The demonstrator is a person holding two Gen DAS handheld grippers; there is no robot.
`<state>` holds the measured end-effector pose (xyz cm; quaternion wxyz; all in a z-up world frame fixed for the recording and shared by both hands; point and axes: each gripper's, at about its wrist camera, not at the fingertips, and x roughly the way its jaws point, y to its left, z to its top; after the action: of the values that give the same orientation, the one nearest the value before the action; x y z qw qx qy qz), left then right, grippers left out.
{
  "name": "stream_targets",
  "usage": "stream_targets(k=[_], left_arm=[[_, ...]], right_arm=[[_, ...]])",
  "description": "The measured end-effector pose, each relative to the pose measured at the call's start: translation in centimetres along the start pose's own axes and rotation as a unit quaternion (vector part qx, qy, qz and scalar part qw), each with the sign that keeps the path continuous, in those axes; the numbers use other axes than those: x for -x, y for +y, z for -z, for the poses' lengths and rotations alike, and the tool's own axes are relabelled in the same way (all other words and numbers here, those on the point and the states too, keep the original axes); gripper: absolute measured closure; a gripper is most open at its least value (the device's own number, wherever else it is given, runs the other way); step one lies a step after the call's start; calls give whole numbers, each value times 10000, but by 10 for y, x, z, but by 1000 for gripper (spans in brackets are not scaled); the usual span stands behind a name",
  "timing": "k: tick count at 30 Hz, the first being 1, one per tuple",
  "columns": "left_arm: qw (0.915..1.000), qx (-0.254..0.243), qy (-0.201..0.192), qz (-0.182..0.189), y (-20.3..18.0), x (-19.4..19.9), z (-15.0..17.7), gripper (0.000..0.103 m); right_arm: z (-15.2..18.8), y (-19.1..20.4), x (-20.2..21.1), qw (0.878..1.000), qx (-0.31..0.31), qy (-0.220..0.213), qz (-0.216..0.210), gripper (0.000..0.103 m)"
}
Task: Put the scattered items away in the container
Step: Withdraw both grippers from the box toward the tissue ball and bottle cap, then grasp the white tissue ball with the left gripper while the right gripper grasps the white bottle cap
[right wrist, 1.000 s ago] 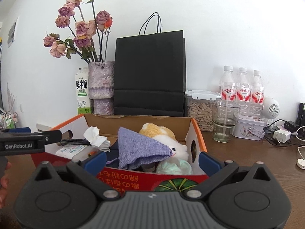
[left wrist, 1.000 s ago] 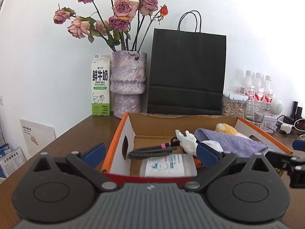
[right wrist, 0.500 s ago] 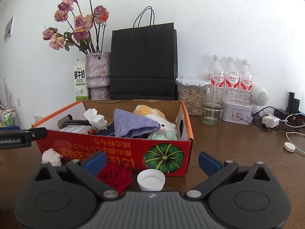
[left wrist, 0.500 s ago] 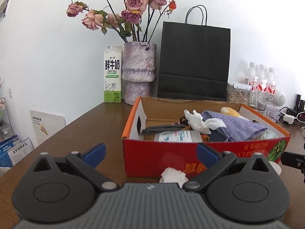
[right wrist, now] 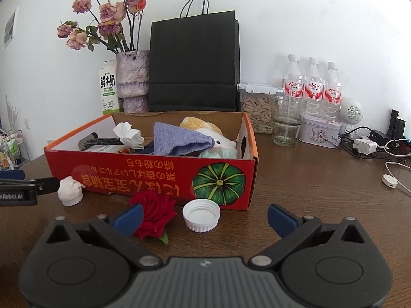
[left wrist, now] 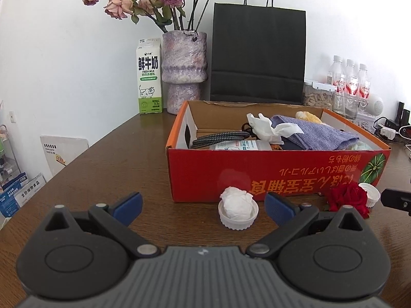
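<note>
Where "FRESH MILK" reads — carton (left wrist: pixel 149 76) (upright)

The box (right wrist: pixel 154 177) sits on the worktop (right wrist: pixel 308 200). In it a cloth (right wrist: pixel 179 140) lies over a plush toy (right wrist: pixel 205 128), with a tissue (right wrist: pixel 128 133) and a cable (right wrist: pixel 102 141) to their left. Before the box, left to right, lie a cap holding a paper wad (right wrist: pixel 69 191), a rose (right wrist: pixel 154 213) and an empty cap (right wrist: pixel 201 214). Behind the box stand a carton (right wrist: pixel 108 89), a vase (right wrist: pixel 132 79) and a bag (right wrist: pixel 194 61).
</note>
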<state>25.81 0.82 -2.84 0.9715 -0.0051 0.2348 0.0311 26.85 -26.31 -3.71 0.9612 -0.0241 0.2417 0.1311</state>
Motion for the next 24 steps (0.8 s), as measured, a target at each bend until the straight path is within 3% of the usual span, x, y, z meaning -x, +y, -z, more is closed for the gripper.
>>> stream_targets(k=[17, 24], left_arm=[[9974, 62, 720, 29, 4, -27, -2, 0], [9980, -90, 620, 51, -3, -33, -8, 0]], right_arm=[[1, -11, -26, 9975, -17, 619, 347, 1], [-1, -9, -39, 9967, 80, 767, 240, 6]])
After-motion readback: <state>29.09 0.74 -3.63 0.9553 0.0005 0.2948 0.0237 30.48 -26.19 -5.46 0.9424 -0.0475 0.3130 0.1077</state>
